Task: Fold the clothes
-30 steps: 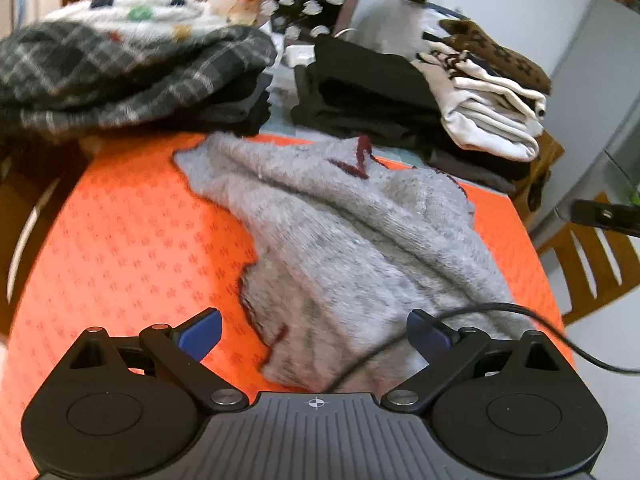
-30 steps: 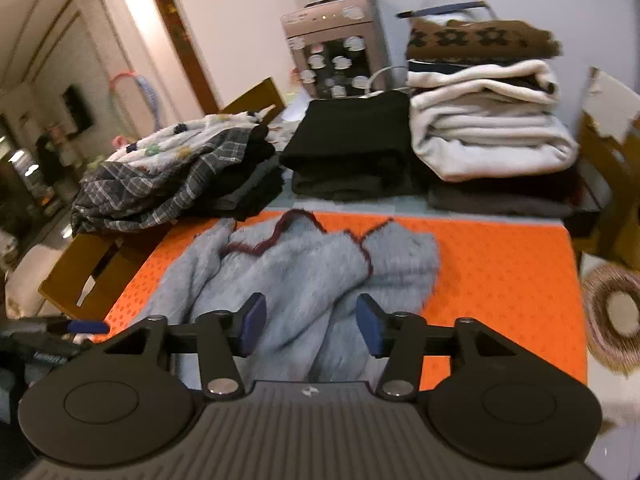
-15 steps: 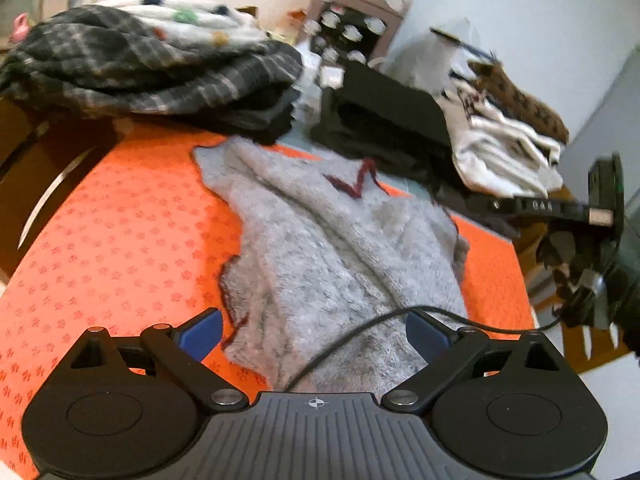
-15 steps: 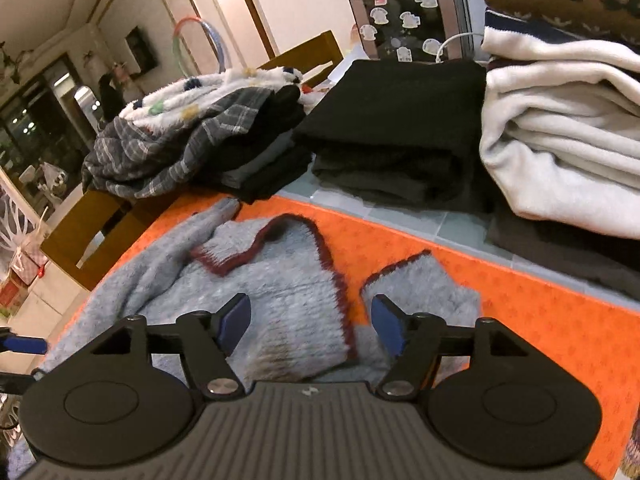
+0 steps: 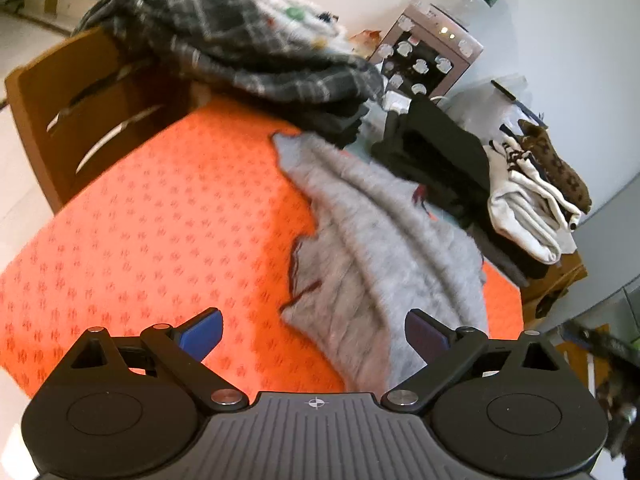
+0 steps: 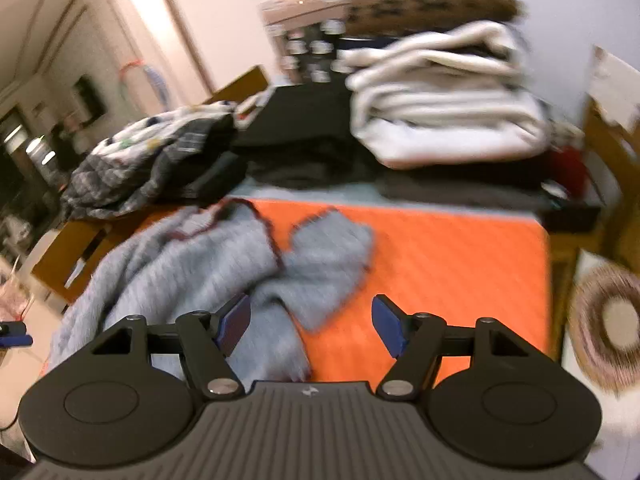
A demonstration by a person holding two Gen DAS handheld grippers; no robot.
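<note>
A crumpled grey sweater point(image 5: 380, 248) with dark red trim lies on the orange mat point(image 5: 160, 220). My left gripper point(image 5: 314, 332) hovers open over the sweater's near edge, its blue pads wide apart and pressing nothing. In the right wrist view the same sweater point(image 6: 200, 264) spreads over the left half of the mat point(image 6: 440, 248), one flap turned towards the middle. My right gripper point(image 6: 311, 326) stands open above the sweater's near part. Its left pad is over the cloth and its right pad over bare mat, with nothing gripped.
At the back of the table are a plaid and dotted heap point(image 5: 240, 40), a black folded stack point(image 5: 440, 148) and a white folded stack point(image 5: 528, 208) topped by a brown patterned piece. A wooden chair point(image 5: 80, 92) stands at the left, a woven round mat point(image 6: 608, 320) on the floor at the right.
The right gripper's jaws have widened; it went in towards the stacks, then drew back. The left view has rolled and shifted, so more bare mat and the chair show at the left.
</note>
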